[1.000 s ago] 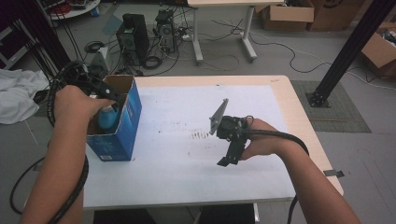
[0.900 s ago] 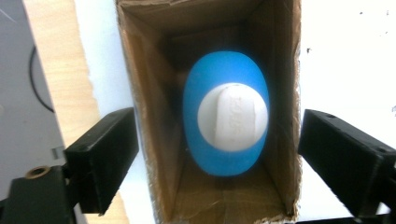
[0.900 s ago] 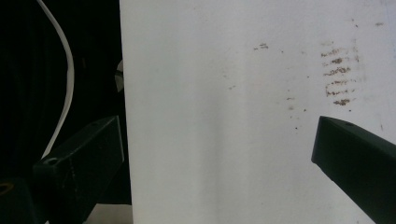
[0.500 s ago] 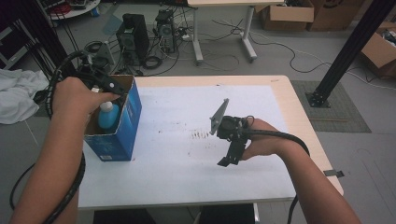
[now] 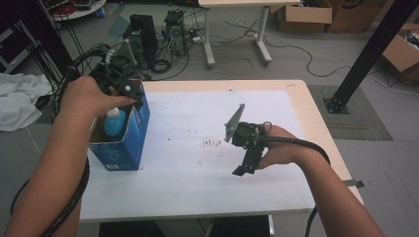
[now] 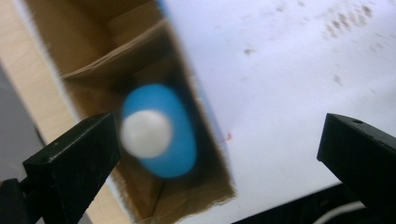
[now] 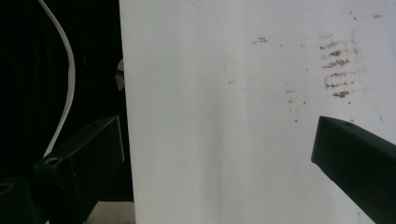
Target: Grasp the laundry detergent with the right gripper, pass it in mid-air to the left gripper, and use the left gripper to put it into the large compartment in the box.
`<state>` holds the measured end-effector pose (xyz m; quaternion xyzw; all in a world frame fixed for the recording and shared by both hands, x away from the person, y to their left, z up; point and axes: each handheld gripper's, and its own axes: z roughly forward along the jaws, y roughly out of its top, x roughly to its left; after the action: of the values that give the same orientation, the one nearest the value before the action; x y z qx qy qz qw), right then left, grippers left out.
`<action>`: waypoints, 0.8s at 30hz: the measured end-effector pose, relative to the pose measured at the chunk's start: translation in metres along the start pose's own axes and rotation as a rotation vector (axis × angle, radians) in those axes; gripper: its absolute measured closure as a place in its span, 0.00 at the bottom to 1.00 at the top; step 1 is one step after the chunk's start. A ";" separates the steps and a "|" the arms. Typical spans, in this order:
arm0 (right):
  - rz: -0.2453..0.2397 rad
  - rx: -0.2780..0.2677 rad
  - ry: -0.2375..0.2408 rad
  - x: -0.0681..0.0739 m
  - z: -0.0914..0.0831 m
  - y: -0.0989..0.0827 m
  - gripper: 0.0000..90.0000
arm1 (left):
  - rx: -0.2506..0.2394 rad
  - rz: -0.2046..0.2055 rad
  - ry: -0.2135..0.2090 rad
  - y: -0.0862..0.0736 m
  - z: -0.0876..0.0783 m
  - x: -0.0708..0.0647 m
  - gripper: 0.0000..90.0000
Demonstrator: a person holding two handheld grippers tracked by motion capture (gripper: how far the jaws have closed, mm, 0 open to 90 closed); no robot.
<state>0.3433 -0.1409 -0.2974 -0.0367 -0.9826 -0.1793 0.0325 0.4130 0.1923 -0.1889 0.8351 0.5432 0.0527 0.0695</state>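
A blue bottle [image 5: 114, 123] with a white cap stands upright inside a blue cardboard box [image 5: 123, 153] at the table's left edge. My left gripper [image 5: 134, 97] hovers just above the box's far end, pointing down. Its jaws have just been opening and stand wide, with nothing pressed between them. In the left gripper view the bottle [image 6: 161, 135] lies below, near the left jaw of that gripper [image 6: 219, 135], inside the box [image 6: 93, 56]. My right gripper [image 5: 247, 162] hangs open over the white table top, right of centre, and is empty [image 7: 219, 140].
Brown smudges [image 5: 212, 143] mark the white table top [image 5: 188, 187]. Beyond the far edge are computer cases [image 5: 143, 39], cables and a desk's legs. A white cloth [image 5: 17, 103] lies on the floor at left, and a black post [image 5: 365, 54] stands at right.
The left hand has lifted up and away from the bottle, towards the box's far end. Its jaws opened, and the bottle stays standing in the box. The right hand has kept still.
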 end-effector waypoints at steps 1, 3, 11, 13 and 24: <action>0.001 0.002 -0.001 0.000 -0.001 0.000 0.02 | 0.001 0.024 -0.015 0.000 0.000 -0.002 0.00; 0.005 0.006 -0.003 0.000 -0.002 -0.001 0.02 | 0.000 0.079 -0.047 0.001 -0.001 -0.008 0.00; 0.021 0.031 -0.011 -0.003 -0.006 -0.002 0.02 | 0.017 0.382 -0.138 0.002 -0.001 -0.046 0.00; 0.028 0.040 -0.018 -0.003 -0.008 -0.002 0.02 | 0.020 0.454 -0.150 0.001 -0.001 -0.057 0.00; 0.039 0.064 -0.038 -0.001 -0.019 -0.001 0.02 | 0.118 0.803 -0.167 -0.007 0.010 -0.106 0.00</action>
<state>0.3448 -0.1487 -0.2797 -0.0582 -0.9873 -0.1466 0.0183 0.3655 0.0975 -0.2011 0.9846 0.1687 -0.0233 0.0393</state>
